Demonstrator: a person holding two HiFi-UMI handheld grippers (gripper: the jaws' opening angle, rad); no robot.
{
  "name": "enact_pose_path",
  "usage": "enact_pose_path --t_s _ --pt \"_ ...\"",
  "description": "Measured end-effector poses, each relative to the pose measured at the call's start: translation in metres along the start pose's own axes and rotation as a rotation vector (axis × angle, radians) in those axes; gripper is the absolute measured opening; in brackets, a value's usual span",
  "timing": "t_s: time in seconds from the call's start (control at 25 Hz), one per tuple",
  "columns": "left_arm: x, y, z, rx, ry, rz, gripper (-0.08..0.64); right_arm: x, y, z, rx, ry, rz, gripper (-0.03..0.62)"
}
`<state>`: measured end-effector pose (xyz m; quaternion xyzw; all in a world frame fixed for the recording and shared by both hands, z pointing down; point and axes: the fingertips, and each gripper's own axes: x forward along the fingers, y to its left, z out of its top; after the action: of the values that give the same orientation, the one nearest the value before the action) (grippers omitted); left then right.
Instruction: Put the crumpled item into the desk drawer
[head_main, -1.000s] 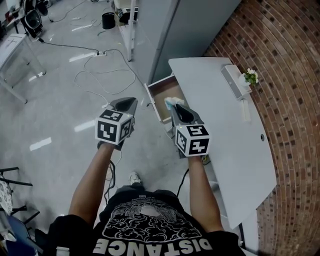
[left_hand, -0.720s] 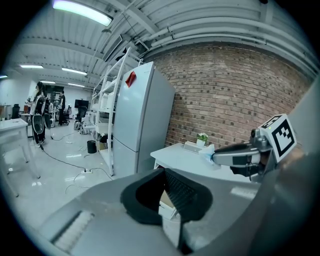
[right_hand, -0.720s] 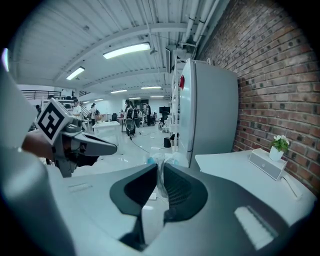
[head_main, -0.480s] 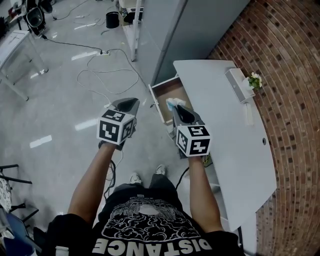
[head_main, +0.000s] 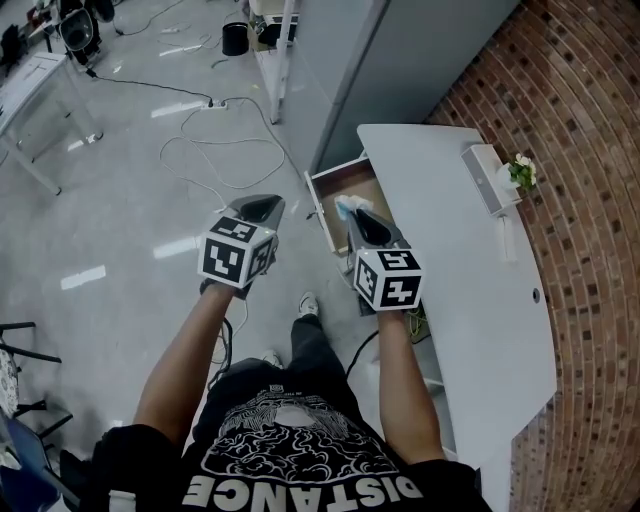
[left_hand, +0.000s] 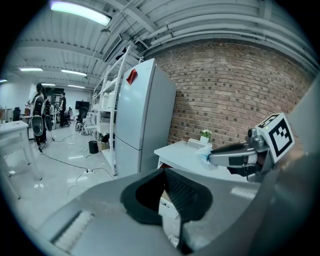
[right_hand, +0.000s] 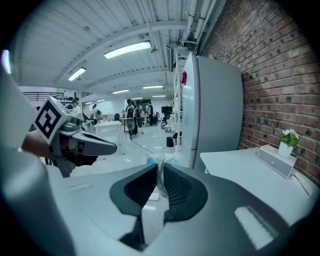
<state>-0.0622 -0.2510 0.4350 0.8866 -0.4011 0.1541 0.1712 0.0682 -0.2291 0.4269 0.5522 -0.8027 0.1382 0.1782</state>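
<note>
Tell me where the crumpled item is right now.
Head view, right of centre: the crumpled item is pinched by the right gripper, over the open desk drawer.

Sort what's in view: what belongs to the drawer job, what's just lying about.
Job: crumpled item, clamped in right tool; open desk drawer.
Lying about: power strip with cables; plant; white box; black bin.

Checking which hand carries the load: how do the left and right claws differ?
The right claw is shut on the pale crumpled item; the left claw is shut, empty. The right claw hangs above the open drawer; the left claw above floor. Both point forward, away from the person.
</note>
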Motion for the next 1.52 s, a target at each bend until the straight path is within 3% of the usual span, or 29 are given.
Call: enact_pose_path --t_s 0.72,1.52 --pt "0.075 0.037 -0.015 -0.063 0.077 0.051 0.000 0.092 -0.051 -0.031 0.084 0.098 0.061 0.046" --pt "0.164 0.068 -0.065 -0.130 0.241 0.092 0.000 0.201 -0.108 -0.117 0.185 0.253 0.104 0.046"
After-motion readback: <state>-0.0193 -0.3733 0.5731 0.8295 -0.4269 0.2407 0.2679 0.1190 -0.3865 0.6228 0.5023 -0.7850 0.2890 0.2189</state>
